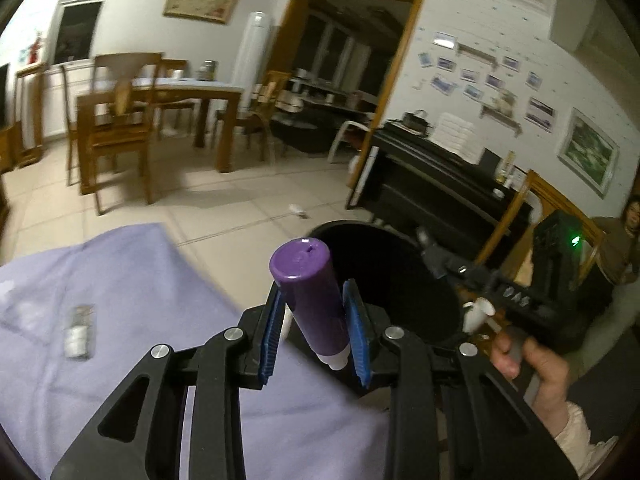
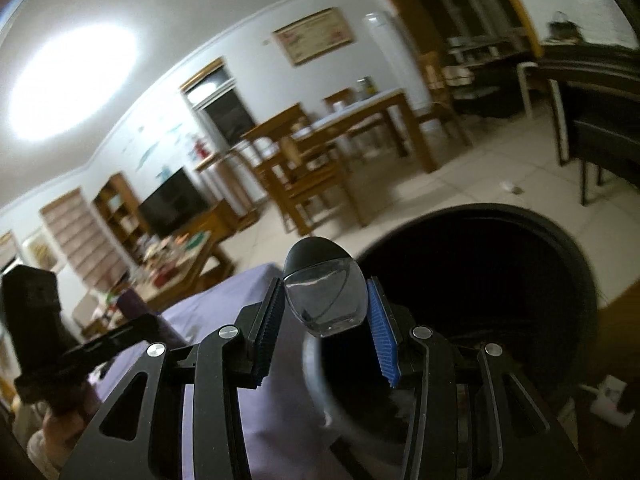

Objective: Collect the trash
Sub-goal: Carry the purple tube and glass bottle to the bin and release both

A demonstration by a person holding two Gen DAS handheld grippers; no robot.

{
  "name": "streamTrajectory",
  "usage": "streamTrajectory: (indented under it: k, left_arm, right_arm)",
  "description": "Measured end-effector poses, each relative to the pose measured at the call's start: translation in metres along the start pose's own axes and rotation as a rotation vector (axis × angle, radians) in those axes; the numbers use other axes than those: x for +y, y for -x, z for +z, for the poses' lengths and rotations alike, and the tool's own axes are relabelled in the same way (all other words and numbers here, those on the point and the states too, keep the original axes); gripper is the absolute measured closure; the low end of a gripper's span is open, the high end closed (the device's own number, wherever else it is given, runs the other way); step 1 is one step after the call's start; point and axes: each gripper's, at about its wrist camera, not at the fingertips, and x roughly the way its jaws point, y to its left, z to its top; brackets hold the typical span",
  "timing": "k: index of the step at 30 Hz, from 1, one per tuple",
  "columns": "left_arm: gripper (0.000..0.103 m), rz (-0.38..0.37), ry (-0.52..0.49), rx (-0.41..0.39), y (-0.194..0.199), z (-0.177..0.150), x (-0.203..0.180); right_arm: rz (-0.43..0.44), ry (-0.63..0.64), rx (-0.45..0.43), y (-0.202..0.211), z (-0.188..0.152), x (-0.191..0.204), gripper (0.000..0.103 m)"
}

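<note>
My left gripper is shut on a purple tube with a white cap, gripped crosswise between the blue pads. It hangs over the edge of the lavender-covered table, just short of the black bin. My right gripper is shut on a rounded clear container with a black top, at the near rim of the same bin. In the left wrist view the right gripper reaches over the bin's right side, held by a hand. A small clear wrapper lies on the cloth.
A wooden dining table with chairs stands across the tiled floor, where a paper scrap lies. A black piano lines the right wall. A person sits at the far right. A cluttered low table stands beyond the cloth.
</note>
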Motion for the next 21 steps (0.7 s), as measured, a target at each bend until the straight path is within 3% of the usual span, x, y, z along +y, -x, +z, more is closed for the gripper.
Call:
streamTrajectory:
  k: [9,21]
  left_arm:
    - [0.073,-0.066,-0.049,0.052,-0.076,0.011,-0.048]
    - [0.072,-0.056,-0.082,0.100,-0.113,0.013,-0.061]
  right_arm:
    - [-0.082,-0.106,-0.014,0.009,-0.004,-0.086,0.061]
    - [-0.084,-0.156,0.003,-0.013,-0.006,-0.125,0.060]
